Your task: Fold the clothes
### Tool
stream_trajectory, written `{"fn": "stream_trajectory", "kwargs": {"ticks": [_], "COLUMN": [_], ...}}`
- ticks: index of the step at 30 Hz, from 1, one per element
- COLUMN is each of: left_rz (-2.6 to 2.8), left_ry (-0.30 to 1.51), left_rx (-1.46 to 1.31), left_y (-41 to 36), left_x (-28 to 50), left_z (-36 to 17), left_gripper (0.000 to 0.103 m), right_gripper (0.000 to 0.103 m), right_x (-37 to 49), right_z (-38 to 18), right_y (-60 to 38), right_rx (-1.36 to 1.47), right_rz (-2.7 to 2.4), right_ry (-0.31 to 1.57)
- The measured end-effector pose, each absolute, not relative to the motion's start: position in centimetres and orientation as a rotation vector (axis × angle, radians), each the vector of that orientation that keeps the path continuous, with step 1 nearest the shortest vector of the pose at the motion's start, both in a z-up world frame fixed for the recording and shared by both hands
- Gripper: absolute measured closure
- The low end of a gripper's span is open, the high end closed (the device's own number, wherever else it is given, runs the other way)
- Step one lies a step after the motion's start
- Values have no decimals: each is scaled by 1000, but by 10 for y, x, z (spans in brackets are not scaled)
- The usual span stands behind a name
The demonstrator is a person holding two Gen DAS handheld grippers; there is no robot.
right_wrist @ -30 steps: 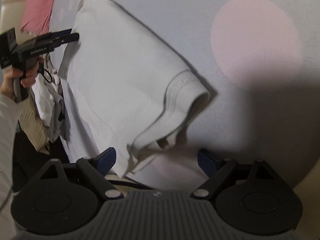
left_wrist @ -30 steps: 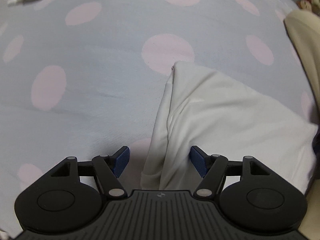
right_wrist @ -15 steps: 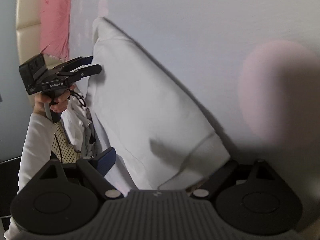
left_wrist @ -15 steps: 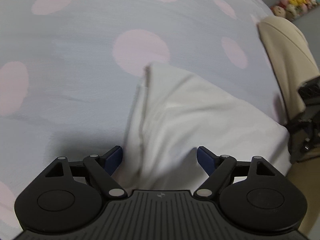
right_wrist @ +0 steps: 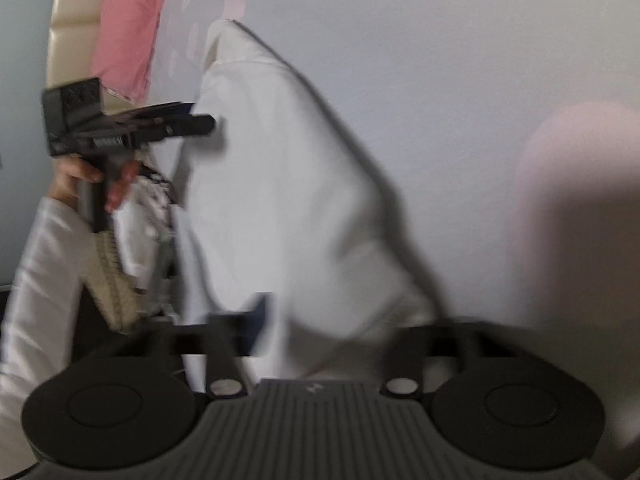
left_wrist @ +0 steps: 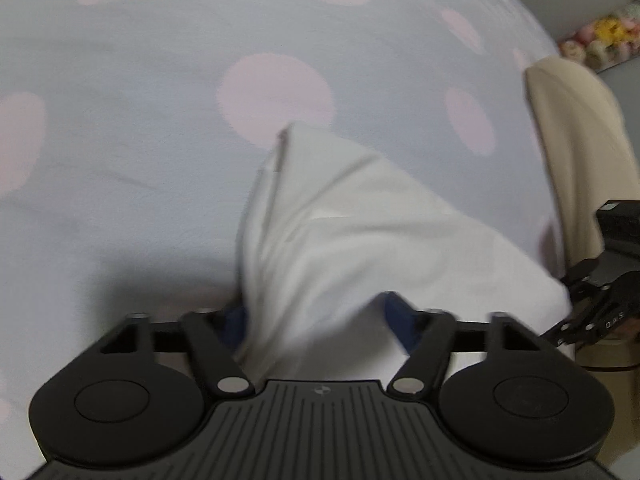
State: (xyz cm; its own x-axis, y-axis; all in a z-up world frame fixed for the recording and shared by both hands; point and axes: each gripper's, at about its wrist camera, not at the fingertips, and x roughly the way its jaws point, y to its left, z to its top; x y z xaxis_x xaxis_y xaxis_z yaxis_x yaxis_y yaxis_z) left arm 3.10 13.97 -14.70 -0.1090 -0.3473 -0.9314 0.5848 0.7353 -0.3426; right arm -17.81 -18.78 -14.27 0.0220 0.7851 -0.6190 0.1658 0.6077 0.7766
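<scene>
Lying on a pale blue bedsheet [left_wrist: 140, 152] with pink dots, a white T-shirt [left_wrist: 360, 240] is bunched up at its near edge, where both grippers meet it. Cloth drapes between the blue fingers [left_wrist: 400, 316] of the left gripper [left_wrist: 316, 320], which stand wide apart with fabric covering most of the left one. The right gripper [right_wrist: 344, 324] is blurred; its fingers are spread too, shirt fabric between them, though whether they pinch it cannot be told. A hand [right_wrist: 84, 176] in a white sleeve [right_wrist: 36, 280] holds the left gripper's handle. A pink pillow [right_wrist: 128, 28] sits at the bed's head.
</scene>
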Motion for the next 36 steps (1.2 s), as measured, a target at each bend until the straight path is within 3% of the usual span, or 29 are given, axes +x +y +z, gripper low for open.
{"fn": "stream_trajectory", "kwargs": {"ticks": [2, 3, 19, 36], "left_rz": [-786, -791, -772, -593], "left_ry": [1472, 1463, 1326, 1145], "left_rx": [232, 235, 247, 182], "left_y": [137, 136, 119, 153], "left_x": [32, 29, -12, -80], "left_z": [-143, -141, -120, -53], "left_gripper": [88, 92, 96, 96], "right_gripper": [79, 80, 82, 83], "right_x": [-178, -178, -175, -160], "right_z": [-147, -148, -139, -96], "right_y": [-196, -197, -202, -202], "right_rx": [858, 861, 802, 651], "right_rz": [577, 575, 649, 760], "right_ry": [1507, 1507, 1436, 1353]}}
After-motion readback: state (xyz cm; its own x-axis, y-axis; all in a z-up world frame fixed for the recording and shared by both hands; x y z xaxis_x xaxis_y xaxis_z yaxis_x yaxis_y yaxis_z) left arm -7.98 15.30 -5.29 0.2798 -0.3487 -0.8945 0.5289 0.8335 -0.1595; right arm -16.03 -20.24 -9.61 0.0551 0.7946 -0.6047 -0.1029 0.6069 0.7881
